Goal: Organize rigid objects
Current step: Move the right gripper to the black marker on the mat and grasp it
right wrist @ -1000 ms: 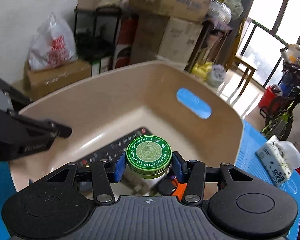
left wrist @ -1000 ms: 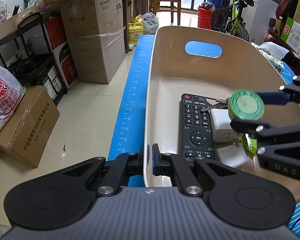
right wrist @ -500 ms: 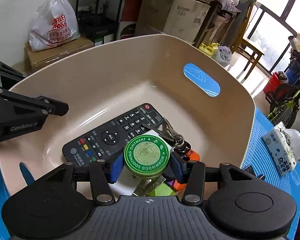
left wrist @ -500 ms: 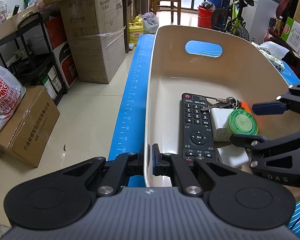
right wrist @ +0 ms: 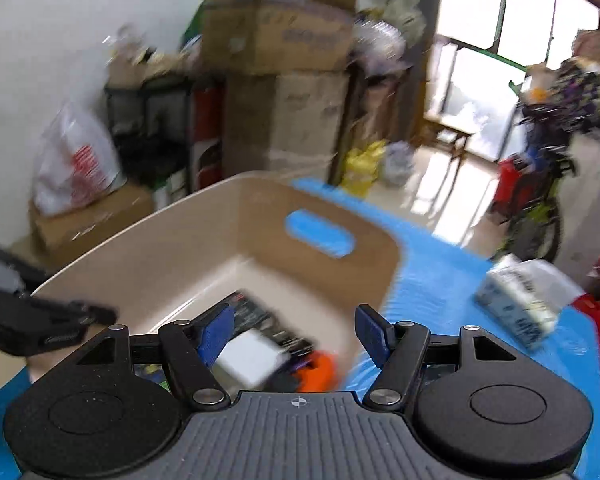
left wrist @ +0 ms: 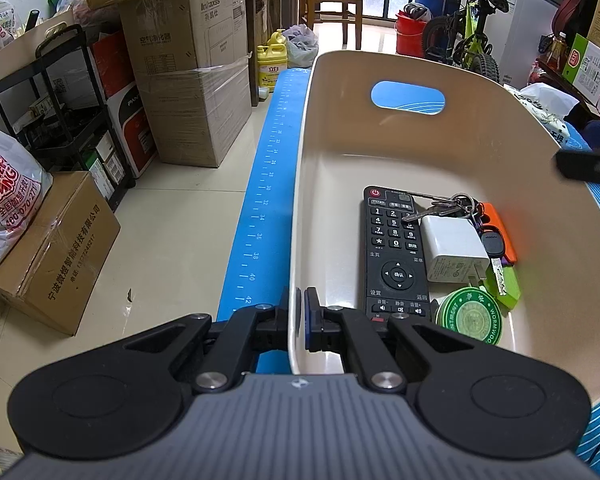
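Beige plastic is filling the left wrist view: the bin (left wrist: 452, 148) is sitting on a blue mat (left wrist: 260, 200), and the left gripper (left wrist: 299, 317) is pinching the bin's near rim, its jaws clamped together on the wall. Inside, the green tin (left wrist: 474, 315) is lying flat on the bin floor, lid up, just beside the black remote (left wrist: 394, 252) and touching the white charger (left wrist: 454, 250); keys (left wrist: 448, 206) and an orange tag (left wrist: 500, 232) are lying beyond. Over to the right wrist view, badly blurred: the right gripper (right wrist: 296, 330) is hanging over the bin's edge, its jaws having just been opening, standing wide apart with nothing between them. A tissue pack (right wrist: 520, 304) is resting on the mat.
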A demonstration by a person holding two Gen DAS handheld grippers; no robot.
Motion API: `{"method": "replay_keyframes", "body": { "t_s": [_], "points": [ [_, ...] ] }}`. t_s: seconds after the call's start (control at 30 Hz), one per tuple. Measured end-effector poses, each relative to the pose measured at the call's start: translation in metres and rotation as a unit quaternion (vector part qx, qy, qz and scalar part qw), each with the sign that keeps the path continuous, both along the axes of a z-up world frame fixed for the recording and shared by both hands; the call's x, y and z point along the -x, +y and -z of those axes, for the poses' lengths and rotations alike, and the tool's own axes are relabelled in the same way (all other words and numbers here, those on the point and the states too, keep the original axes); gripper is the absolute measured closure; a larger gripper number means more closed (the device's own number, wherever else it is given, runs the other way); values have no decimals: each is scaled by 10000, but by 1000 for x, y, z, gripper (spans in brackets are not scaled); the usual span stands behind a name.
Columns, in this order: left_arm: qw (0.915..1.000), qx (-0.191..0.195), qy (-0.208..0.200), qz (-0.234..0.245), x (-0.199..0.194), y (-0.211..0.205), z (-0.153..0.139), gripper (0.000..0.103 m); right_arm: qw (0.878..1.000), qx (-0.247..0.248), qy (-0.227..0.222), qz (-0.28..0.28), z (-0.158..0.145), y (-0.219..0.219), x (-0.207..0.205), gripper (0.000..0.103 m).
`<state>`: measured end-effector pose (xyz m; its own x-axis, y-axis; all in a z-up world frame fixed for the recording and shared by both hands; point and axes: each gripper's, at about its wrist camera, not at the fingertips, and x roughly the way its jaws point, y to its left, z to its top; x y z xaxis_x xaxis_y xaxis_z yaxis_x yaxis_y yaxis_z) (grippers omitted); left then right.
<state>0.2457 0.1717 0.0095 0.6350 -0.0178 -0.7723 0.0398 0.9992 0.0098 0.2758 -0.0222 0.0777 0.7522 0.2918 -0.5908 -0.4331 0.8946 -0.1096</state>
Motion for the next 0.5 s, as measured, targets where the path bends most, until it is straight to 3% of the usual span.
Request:
{"method": "replay_keyframes", "body": {
  "t_s": [0.2,0.5],
  "points": [
    [10000,-12,1,-6,0,0,0,97,9971,-55,-64,751,2,-46,-14,28],
    [10000,-28,1,-11,0,2,-1,97,9873,42,181,1578,46,-91,-44,28]
  ]
}}
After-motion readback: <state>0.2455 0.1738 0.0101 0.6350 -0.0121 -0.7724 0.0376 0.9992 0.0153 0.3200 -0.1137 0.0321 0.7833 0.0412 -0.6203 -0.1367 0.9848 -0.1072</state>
